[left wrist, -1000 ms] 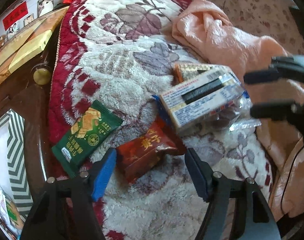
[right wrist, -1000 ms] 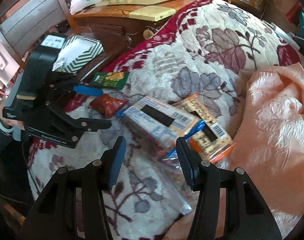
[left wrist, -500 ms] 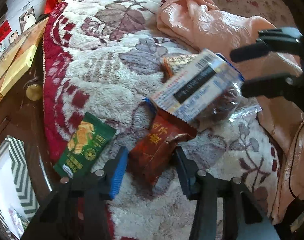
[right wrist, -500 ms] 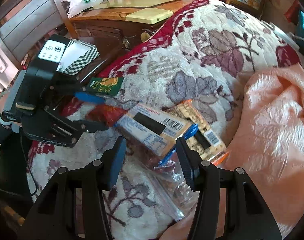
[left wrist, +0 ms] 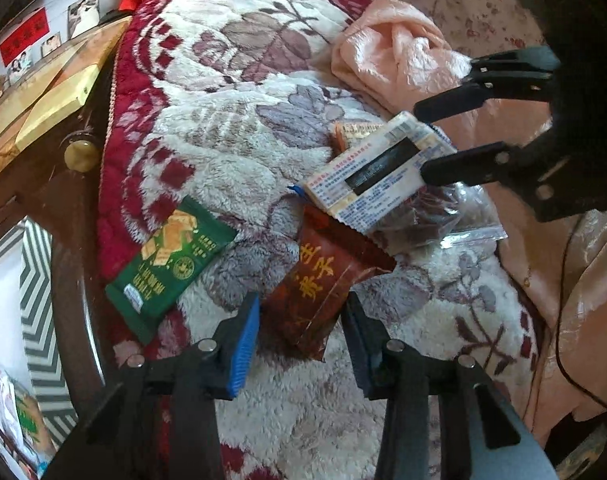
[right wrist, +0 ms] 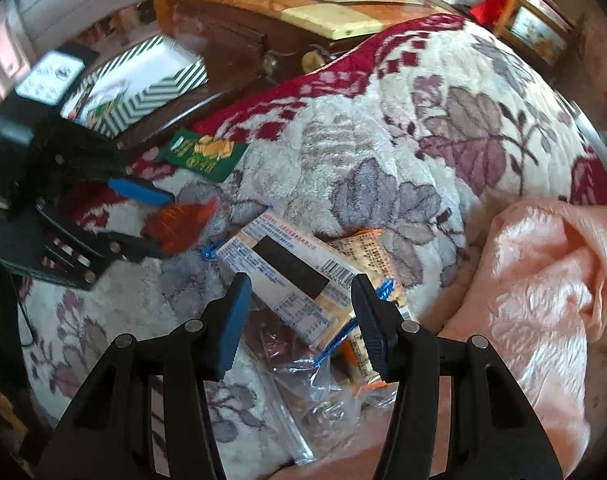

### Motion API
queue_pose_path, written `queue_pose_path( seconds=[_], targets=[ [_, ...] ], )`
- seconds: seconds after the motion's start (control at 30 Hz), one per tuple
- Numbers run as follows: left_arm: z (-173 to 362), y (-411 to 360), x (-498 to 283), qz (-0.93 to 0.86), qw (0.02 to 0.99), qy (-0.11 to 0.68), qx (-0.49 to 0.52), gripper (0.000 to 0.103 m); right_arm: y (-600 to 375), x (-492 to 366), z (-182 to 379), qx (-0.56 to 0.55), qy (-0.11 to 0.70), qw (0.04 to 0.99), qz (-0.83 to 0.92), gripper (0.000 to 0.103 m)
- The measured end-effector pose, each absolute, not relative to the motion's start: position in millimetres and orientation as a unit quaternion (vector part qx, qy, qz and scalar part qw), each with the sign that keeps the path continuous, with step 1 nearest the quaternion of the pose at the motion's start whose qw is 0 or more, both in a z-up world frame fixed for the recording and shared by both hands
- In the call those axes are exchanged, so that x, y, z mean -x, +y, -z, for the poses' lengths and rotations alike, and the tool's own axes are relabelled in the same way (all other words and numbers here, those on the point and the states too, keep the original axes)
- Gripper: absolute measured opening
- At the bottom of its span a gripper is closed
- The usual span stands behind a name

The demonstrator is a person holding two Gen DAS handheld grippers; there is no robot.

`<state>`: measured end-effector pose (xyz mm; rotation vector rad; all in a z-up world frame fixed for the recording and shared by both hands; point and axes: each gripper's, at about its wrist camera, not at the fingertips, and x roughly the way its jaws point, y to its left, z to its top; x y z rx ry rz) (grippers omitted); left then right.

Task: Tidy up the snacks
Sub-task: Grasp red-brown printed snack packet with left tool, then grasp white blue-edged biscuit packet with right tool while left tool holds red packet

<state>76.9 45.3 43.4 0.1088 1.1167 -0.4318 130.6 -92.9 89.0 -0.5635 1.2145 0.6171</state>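
Pickup step: our left gripper [left wrist: 299, 328] is closing on the red snack pouch [left wrist: 323, 280]; right gripper [right wrist: 299, 316] hangs spread over the cracker pack [right wrist: 287, 272]. Next we'd lift carefully.

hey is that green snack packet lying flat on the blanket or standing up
Lying flat. The green packet rests face up on the blanket near its red edge, its printed front fully visible, apart from both grippers.
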Motion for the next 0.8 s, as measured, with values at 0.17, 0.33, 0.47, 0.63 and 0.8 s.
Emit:
queue_pose_path(
  seconds=[0.17,0.33,0.47,0.63,0.8],
  targets=[
    [-46.3,49.6,-65.3,0.194,0.828,0.525,-0.041,0.044,-69.4,-137.3,-77.2,0.360,0.541,0.689,-0.321,0.063],
    [-41.9,50.9,-67.5,0.191,0.827,0.528,-0.030,0.044,-50.0,-139.6,-60.0,0.437,0.538,0.619,-0.369,0.064],
    [-41.8,48.0,-74.8,0.189,0.830,0.524,-0.030,0.044,-41.8,-148.1,-44.0,0.460,0.551,0.591,-0.367,0.064],
    [-38.2,44.5,-86.3,0.188,0.829,0.526,-0.017,0.045,-39.3,-157.9,-37.5,0.432,0.567,0.607,-0.351,0.064],
    [-33.8,41.8,-94.8,0.183,0.827,0.531,-0.008,0.046,-42.4,-152.5,-29.4,0.424,0.567,0.619,-0.339,0.065]
  ],
)
